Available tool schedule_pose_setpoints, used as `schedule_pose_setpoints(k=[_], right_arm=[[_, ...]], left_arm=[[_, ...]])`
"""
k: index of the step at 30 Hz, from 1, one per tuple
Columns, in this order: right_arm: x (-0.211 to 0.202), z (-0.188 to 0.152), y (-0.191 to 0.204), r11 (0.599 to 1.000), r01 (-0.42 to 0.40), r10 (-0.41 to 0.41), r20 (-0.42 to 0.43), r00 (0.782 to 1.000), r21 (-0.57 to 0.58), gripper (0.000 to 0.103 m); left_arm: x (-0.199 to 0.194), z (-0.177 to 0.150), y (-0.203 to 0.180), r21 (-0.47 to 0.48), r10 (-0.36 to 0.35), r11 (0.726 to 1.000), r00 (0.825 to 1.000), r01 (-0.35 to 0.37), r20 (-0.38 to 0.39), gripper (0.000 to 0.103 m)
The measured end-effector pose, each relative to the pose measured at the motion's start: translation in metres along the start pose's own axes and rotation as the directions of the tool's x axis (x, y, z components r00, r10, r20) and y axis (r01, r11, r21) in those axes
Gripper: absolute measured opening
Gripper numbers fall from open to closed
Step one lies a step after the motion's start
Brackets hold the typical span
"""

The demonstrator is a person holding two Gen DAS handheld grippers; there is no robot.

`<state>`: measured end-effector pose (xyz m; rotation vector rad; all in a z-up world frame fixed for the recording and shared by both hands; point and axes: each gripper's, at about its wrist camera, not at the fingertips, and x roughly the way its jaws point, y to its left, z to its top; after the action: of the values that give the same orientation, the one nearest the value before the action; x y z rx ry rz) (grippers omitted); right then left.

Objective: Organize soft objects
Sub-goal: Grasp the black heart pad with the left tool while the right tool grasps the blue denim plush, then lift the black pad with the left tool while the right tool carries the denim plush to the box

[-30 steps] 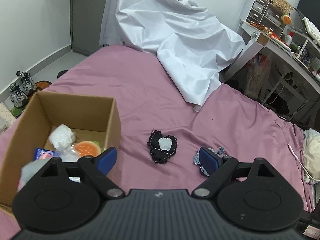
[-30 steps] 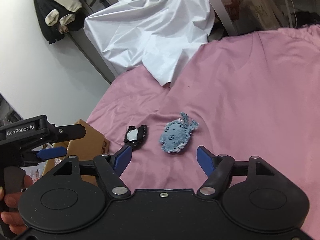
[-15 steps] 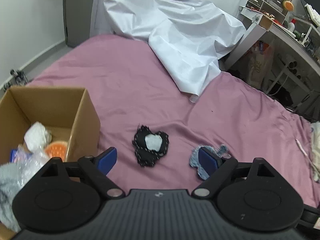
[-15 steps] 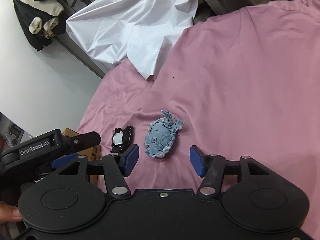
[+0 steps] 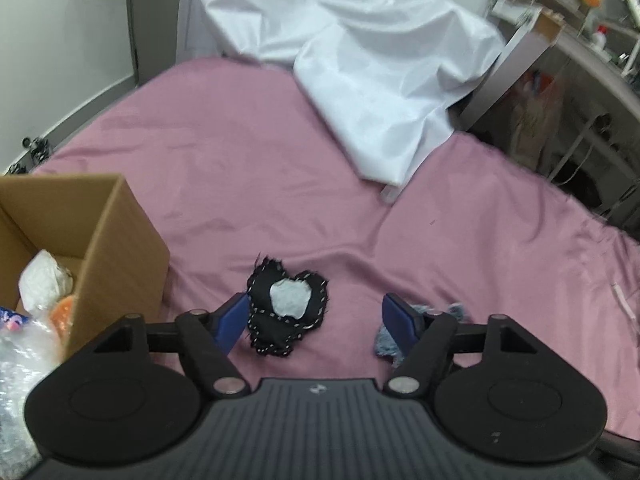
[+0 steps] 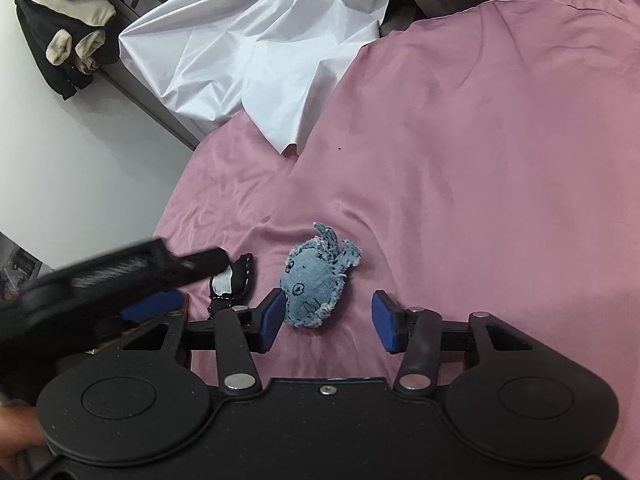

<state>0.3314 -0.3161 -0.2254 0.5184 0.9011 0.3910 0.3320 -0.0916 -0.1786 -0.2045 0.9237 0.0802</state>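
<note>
A black stitched soft toy with a white patch (image 5: 286, 312) lies on the pink bedsheet (image 5: 248, 184). My left gripper (image 5: 318, 322) is open and empty, low over the sheet, with the black toy just ahead of its left finger. A blue denim soft toy (image 6: 316, 276) lies to the right of the black one (image 6: 234, 280). My right gripper (image 6: 326, 322) is open and empty, with the denim toy just ahead of its left finger. In the left wrist view the denim toy (image 5: 456, 312) is mostly hidden behind the right finger.
An open cardboard box (image 5: 120, 248) stands at the left on the bed and holds several soft items and plastic wrap. A crumpled white sheet (image 5: 372, 60) lies at the far side. A desk with clutter (image 5: 576, 36) stands at the right.
Both grippers have moved forward and down toward the two toys. The left gripper has swung right, away from the box. The right gripper's fingers have narrowed a little but stay open.
</note>
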Motion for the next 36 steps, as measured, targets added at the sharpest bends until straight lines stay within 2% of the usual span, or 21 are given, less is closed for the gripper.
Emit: schedule_pose_setpoints(k=[6,10,12,13,14,16,17,20,23,36], right_arm=[[0.011,0.0,0.008,1.0,0.015,-0.016,-0.01,1.0,-0.018,0.047],[0.017,-0.001,0.011,0.999,0.028,-0.028,-0.009,1.0,-0.018,0.047],[0.02,-0.003,0.016,0.998,0.044,-0.044,-0.008,0.999,-0.041,0.047],[0.022,-0.003,0.019,0.997,0.058,-0.058,-0.007,0.998,-0.058,0.047],[0.025,-0.003,0.022,0.995,0.073,-0.073,-0.004,0.997,-0.071,0.047],[0.028,-0.003,0.028,0.991,0.1,-0.101,0.002,0.995,-0.086,0.046],[0.03,-0.002,0.03,0.99,0.111,-0.111,0.006,0.994,-0.091,0.039],[0.034,-0.001,0.034,0.984,0.14,-0.139,0.016,0.99,-0.111,0.029],[0.028,-0.002,0.034,0.988,0.113,-0.111,0.02,0.994,-0.107,0.024],[-0.025,-0.007,0.039,0.994,0.075,-0.064,0.135,0.989,-0.078,0.024]], left_arm=[[0.029,0.002,0.006,0.007,0.075,0.997,0.995,-0.075,-0.062,0.067],[0.037,0.001,0.006,0.018,0.092,0.996,0.993,-0.091,-0.072,0.067],[0.04,0.0,0.005,0.023,0.1,0.995,0.993,-0.099,-0.067,0.064],[0.041,-0.001,0.005,0.024,0.103,0.995,0.993,-0.102,-0.064,0.058],[0.041,-0.002,0.006,0.022,0.1,0.995,0.993,-0.099,-0.056,0.049],[0.039,-0.004,0.01,-0.002,0.097,0.995,0.994,-0.097,-0.04,0.044],[0.038,-0.006,0.011,-0.012,0.099,0.995,0.994,-0.099,-0.038,0.04],[0.032,-0.007,0.013,-0.02,0.091,0.996,0.995,-0.092,-0.038,0.036],[0.023,-0.005,0.012,-0.02,0.07,0.997,0.997,-0.07,-0.023,0.035],[-0.036,0.001,0.011,0.009,-0.004,1.0,0.998,0.004,0.062,0.035]])
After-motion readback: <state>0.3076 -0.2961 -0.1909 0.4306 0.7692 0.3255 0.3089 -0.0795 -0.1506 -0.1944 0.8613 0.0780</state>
